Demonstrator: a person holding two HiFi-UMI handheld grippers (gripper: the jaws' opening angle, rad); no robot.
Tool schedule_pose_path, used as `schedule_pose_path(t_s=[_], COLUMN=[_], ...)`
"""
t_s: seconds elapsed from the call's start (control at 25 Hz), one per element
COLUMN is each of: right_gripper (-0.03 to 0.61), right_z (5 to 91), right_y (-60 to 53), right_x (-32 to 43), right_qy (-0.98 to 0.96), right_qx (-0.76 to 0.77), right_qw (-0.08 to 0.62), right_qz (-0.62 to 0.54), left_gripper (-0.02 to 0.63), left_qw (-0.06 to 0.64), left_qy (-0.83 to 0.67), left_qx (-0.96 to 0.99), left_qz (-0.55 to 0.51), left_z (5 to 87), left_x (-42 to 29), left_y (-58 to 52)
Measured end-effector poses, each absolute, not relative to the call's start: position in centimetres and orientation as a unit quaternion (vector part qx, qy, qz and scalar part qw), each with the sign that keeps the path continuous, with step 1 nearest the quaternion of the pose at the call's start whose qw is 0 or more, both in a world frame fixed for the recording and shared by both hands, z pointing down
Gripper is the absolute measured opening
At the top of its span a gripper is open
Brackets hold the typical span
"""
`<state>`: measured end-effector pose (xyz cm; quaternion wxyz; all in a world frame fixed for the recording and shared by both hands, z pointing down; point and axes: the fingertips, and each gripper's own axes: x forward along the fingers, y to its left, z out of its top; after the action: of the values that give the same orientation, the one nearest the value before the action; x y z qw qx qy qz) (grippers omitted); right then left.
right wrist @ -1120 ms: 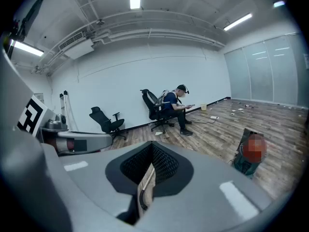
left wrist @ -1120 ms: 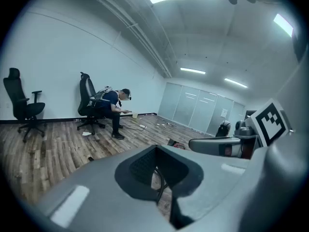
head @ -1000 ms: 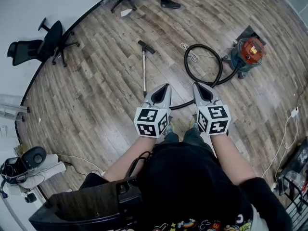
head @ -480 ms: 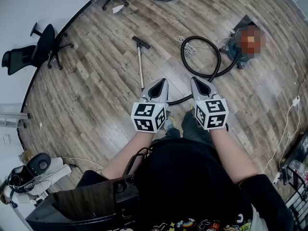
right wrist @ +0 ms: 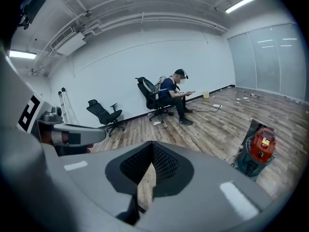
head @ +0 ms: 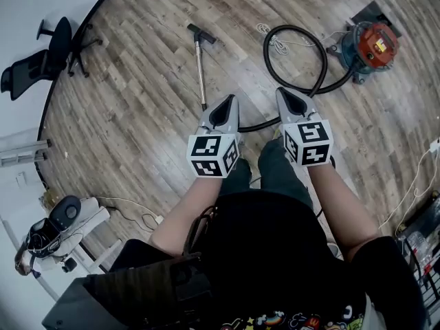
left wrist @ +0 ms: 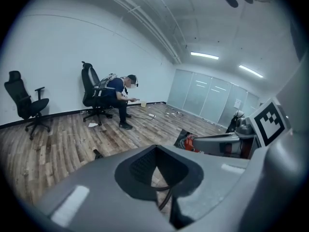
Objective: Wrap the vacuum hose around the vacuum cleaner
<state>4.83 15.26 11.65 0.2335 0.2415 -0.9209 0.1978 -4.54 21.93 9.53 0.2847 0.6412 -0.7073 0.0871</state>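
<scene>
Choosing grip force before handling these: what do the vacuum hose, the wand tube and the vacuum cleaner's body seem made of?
Vacuum hose: black, matte, probably flexible plastic or rubber, since it lies in a loose loop.
Wand tube: likely metal, silvery with a sheen, straight and rigid.
Vacuum cleaner: red top and teal drum look like hard plastic, though the drum could be painted metal.
</scene>
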Motion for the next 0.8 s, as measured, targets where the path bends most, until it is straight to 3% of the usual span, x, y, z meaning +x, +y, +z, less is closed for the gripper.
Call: schedule_pose_path(t_s=[0.36,0.8], right_gripper=[0.025,0.026], right_z=[21.5,49.7], right_y=[14.6,14.2], right_x=[-1.6,-12.1], right_qy=[-0.909,-0.901], right_qx=[0.249,0.274], right_qw=[0.261,0.264], right_qz=[0.209,0.206], left_gripper=[0.0,0.0], left_qw=[0.299,0.312], left_qy=[-0.712,-0.735], left_qx=[0.626,0.589], left_qz=[0.109,0.123], left_z=[20.1,51.9], left_x=[-13.4,-26.8], left_y=[20.6,20.1])
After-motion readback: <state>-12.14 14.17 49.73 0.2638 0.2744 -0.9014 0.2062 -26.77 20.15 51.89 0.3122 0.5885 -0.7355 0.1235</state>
